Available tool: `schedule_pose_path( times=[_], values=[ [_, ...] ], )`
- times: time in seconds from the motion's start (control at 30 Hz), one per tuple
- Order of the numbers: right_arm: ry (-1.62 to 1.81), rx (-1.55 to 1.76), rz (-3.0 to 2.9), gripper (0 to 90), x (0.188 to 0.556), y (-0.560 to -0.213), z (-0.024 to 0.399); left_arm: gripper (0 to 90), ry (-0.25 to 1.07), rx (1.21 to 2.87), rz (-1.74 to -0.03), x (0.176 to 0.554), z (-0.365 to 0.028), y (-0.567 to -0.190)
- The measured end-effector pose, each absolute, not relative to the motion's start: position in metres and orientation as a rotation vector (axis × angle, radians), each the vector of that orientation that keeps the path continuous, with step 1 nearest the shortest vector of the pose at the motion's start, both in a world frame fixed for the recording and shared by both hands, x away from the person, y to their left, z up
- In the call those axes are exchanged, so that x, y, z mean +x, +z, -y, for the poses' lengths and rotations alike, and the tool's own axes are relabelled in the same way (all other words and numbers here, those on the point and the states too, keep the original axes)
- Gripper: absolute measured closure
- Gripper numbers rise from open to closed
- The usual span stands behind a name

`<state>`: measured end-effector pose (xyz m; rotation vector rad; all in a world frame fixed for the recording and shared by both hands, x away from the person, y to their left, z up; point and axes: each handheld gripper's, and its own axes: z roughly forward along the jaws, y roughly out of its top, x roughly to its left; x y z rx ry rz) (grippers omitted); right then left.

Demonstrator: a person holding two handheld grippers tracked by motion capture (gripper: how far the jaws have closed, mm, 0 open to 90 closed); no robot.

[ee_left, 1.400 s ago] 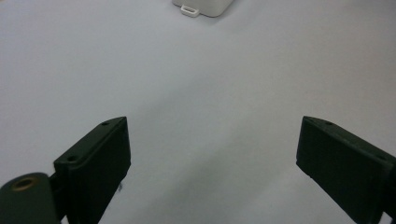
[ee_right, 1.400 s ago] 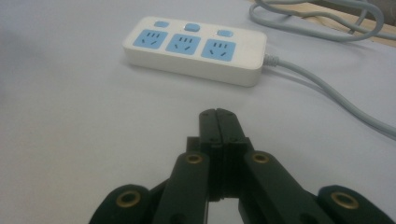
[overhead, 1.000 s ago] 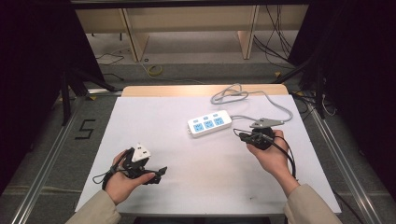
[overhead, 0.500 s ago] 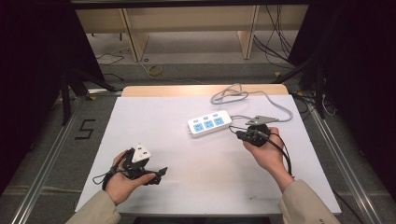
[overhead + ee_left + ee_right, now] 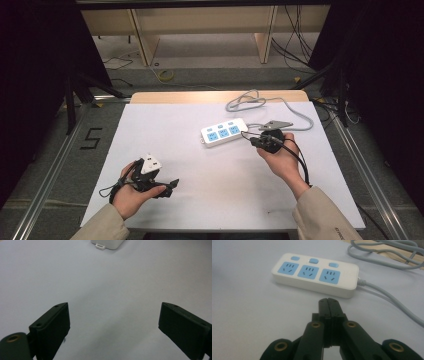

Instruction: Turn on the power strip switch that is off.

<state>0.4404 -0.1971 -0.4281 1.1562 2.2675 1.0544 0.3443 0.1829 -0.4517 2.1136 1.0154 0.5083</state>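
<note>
A white power strip (image 5: 224, 132) with three blue sockets lies at the middle right of the white table (image 5: 200, 200); its grey cable (image 5: 260, 102) coils toward the far edge. The strip (image 5: 315, 273) sits just ahead of my right gripper (image 5: 328, 301), whose jaws are pressed together with nothing between them. In the high view that right gripper (image 5: 256, 142) is held a little to the right of the strip. My left gripper (image 5: 170, 187) rests low at the near left, jaws wide apart and empty (image 5: 113, 322). The strip's end (image 5: 107, 243) shows far ahead of it.
The grey cable (image 5: 387, 300) runs off to the right of the strip and loops back at the table's far side. A wooden frame (image 5: 200, 30) and loose cables lie on the floor beyond the table. Metal rails (image 5: 45, 175) flank both sides.
My right gripper has moved slightly left and forward, closer to the power strip. The left gripper has stayed in place.
</note>
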Motion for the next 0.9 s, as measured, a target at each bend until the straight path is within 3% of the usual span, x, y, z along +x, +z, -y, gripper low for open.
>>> schedule_pose_path(
  times=[0.9],
  values=[
    [1.02,1.163,-2.293,90.0,0.457,-0.431,0.184,10.0,0.501,2.114,-1.013,0.344,-0.183,-0.452]
  ],
)
